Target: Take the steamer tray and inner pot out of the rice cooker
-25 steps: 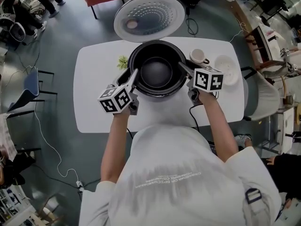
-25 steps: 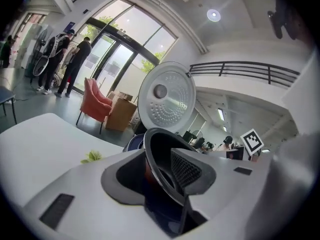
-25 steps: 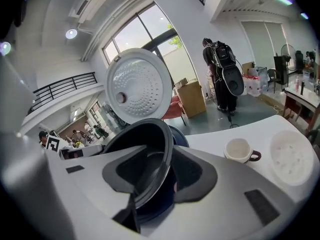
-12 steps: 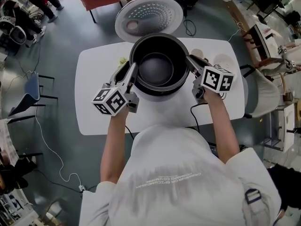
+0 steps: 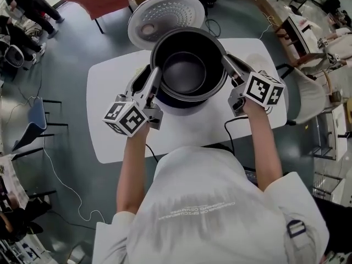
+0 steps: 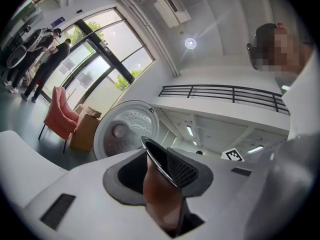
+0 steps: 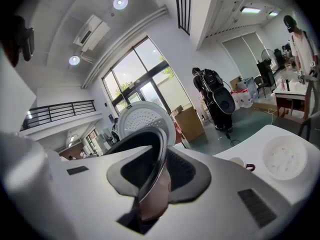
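The dark round metal inner pot (image 5: pixel 186 65) hangs level just above the black rice cooker (image 5: pixel 184 103). The left gripper (image 5: pixel 155 77) pinches its left rim and the right gripper (image 5: pixel 227 64) its right rim, both pairs of jaws having just been closing on it. Each hand is equally near, so the pot probably needs to travel evenly.

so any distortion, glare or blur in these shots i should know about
Head view: evenly lit and sharp, the inner pot clear, the room's edges bent by the wide lens. Left gripper view: fisheye with dark corners, the railing bowed, the pot's wall close and soft, a ceiling lamp flaring. Right gripper view: same fisheye, windows bright.
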`<state>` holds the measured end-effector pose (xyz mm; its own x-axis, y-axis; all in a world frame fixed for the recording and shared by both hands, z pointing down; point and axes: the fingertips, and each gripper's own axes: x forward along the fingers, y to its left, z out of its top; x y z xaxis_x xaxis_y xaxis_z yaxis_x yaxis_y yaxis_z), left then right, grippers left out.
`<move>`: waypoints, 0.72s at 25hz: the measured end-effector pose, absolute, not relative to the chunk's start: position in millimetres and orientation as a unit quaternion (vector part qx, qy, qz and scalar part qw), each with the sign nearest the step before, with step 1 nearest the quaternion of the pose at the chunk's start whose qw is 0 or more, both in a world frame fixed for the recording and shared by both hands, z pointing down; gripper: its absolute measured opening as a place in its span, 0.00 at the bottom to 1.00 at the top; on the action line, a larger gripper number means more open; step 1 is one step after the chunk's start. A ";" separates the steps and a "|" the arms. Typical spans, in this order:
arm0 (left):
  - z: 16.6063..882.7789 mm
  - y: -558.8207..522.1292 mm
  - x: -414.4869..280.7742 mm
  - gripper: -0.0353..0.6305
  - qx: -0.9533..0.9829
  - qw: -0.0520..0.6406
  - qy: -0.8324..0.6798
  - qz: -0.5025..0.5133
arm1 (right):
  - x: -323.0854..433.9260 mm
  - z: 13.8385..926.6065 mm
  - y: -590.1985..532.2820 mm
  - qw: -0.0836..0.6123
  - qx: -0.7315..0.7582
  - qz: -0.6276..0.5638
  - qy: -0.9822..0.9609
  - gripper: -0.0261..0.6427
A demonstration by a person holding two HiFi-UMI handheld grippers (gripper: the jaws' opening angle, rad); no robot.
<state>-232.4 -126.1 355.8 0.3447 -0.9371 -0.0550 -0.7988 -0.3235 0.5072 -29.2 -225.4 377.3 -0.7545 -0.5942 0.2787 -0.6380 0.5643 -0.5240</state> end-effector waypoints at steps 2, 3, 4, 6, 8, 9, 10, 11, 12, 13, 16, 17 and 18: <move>349.6 -128.5 -227.2 0.24 0.806 0.195 -0.534 -0.166 | -21.3 369.7 -223.8 0.011 0.355 0.321 -0.878 0.19; 347.5 -129.8 -223.6 0.24 0.810 0.193 -0.529 -0.162 | -16.2 365.9 -222.7 -0.006 0.357 0.330 -0.874 0.19; 346.2 -131.2 -219.1 0.24 0.814 0.191 -0.525 -0.156 | -10.1 362.4 -221.4 -0.025 0.356 0.342 -0.869 0.19; 344.9 -134.8 -207.2 0.24 0.821 0.183 -0.522 -0.142 | 4.6 356.5 -219.9 -0.063 0.355 0.364 -0.859 0.19; 342.1 -139.4 -194.1 0.24 0.828 0.176 -0.515 -0.134 | 20.0 351.7 -219.8 -0.092 0.358 0.379 -0.848 0.19; 340.2 -141.3 -188.8 0.24 0.832 0.174 -0.510 -0.134 | 26.4 349.8 -219.4 -0.103 0.360 0.384 -0.844 0.19; 338.6 -142.6 -184.2 0.24 0.834 0.174 -0.505 -0.136 | 31.7 348.6 -218.4 -0.112 0.362 0.389 -0.840 0.19; 337.7 -143.5 -179.7 0.24 0.836 0.175 -0.501 -0.138 | 36.8 348.4 -216.9 -0.118 0.363 0.393 -0.836 0.19; 337.5 -144.4 -174.6 0.24 0.838 0.177 -0.496 -0.140 | 42.5 349.1 -215.3 -0.123 0.365 0.397 -0.833 0.19; 337.6 -145.7 -168.4 0.24 0.840 0.179 -0.492 -0.141 | 49.4 350.2 -214.2 -0.126 0.366 0.402 -0.830 0.19; 337.7 -155.6 -144.9 0.24 0.848 0.182 -0.479 -0.135 | 76.8 350.5 -216.7 -0.145 0.369 0.413 -0.820 0.19; 338.0 -160.2 -135.8 0.24 0.852 0.184 -0.473 -0.131 | 87.1 349.1 -218.2 -0.156 0.370 0.416 -0.816 0.19; 339.1 -164.6 -125.6 0.24 0.855 0.187 -0.466 -0.127 | 98.0 347.9 -219.0 -0.171 0.370 0.420 -0.811 0.19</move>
<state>-125.6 -164.6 339.1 0.5336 -0.8446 -0.0434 -0.7492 -0.4959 0.4390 98.0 -219.0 347.9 -0.6682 -0.7433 0.0337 -0.4560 0.3732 -0.8079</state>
